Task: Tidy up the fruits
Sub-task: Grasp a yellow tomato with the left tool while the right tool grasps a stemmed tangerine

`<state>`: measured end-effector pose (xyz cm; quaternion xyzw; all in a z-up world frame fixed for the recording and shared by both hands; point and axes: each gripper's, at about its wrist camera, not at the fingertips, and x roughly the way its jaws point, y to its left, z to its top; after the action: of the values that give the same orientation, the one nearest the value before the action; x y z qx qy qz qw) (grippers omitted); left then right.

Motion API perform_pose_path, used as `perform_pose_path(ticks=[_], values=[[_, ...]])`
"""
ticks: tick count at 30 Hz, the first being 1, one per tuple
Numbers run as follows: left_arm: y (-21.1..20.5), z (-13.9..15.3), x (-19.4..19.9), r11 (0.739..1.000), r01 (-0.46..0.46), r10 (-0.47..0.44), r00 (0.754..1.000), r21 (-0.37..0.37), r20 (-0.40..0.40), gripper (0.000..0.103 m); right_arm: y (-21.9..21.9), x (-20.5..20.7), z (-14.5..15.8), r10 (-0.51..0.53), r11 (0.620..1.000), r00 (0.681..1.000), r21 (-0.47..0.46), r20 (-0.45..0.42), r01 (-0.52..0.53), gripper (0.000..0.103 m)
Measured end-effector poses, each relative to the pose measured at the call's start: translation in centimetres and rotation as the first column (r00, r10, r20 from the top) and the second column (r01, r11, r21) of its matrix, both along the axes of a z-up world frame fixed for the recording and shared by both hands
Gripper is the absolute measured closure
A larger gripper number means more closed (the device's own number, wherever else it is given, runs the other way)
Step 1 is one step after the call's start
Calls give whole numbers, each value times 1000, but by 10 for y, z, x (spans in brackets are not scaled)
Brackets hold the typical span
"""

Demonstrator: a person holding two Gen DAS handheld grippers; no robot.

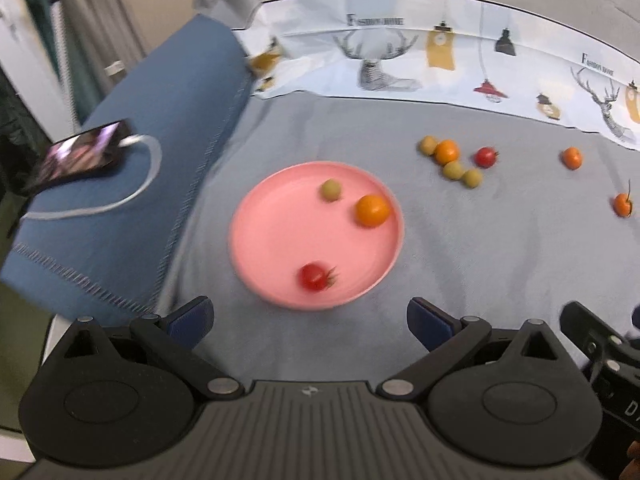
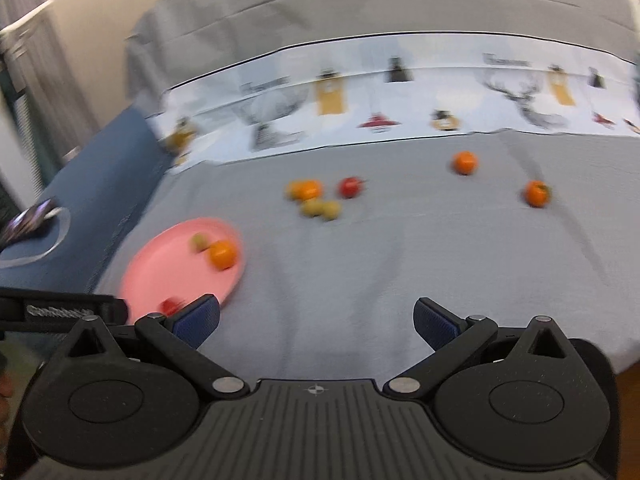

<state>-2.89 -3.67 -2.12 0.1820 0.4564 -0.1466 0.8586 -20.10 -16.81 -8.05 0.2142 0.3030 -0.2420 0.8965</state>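
Both the left gripper point(image 1: 310, 318) and the right gripper point(image 2: 316, 320) are hanging spread wide and empty above the grey cloth point(image 1: 460, 248). 3 fruits are sitting on the pink plate point(image 1: 276, 232); 7 more point(image 1: 452, 160) are lying scattered beyond it.

printed cloth point(image 1: 460, 68) | text "FASHION HOME", twice | right view: illegible

Home bedroom, grey bedspread point(image 1: 460, 248), deer-print sheet point(image 1: 400, 60), blue blanket point(image 1: 160, 128), curtains point(image 1: 92, 12)
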Motion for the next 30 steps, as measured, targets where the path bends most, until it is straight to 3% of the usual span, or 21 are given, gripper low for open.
perform_pose_path(ticks=[7, 14, 21, 24, 26, 30], values=[[-84, -24, 55, 996, -12, 4, 995, -85, -95, 0, -90, -1, -27, -248, 969, 969, -16, -15, 247, 1], [-154, -79, 128, 985, -118, 87, 970, -129, -227, 0, -193, 17, -69, -456, 889, 889, -66, -37, 453, 1], [-196, -129, 178, 983, -157, 127, 951, -89, -281, 0, -267, 62, -117, -551, 834, 830, -96, -90, 543, 1], [-206, -147, 194, 982, -178, 147, 937, -70, -318, 0, -284, 76, -142, -554, 832, 823, -104, -128, 544, 1], [-208, -159, 202, 980, -189, 157, 925, -63, -347, 0, -278, 82, -147, -540, 836, 832, -190, -124, 515, 1], [-209, -162, 203, 977, -203, 175, 936, -63, -306, 0, -283, 80, -150, -534, 840, 839, -178, -103, 513, 1]])
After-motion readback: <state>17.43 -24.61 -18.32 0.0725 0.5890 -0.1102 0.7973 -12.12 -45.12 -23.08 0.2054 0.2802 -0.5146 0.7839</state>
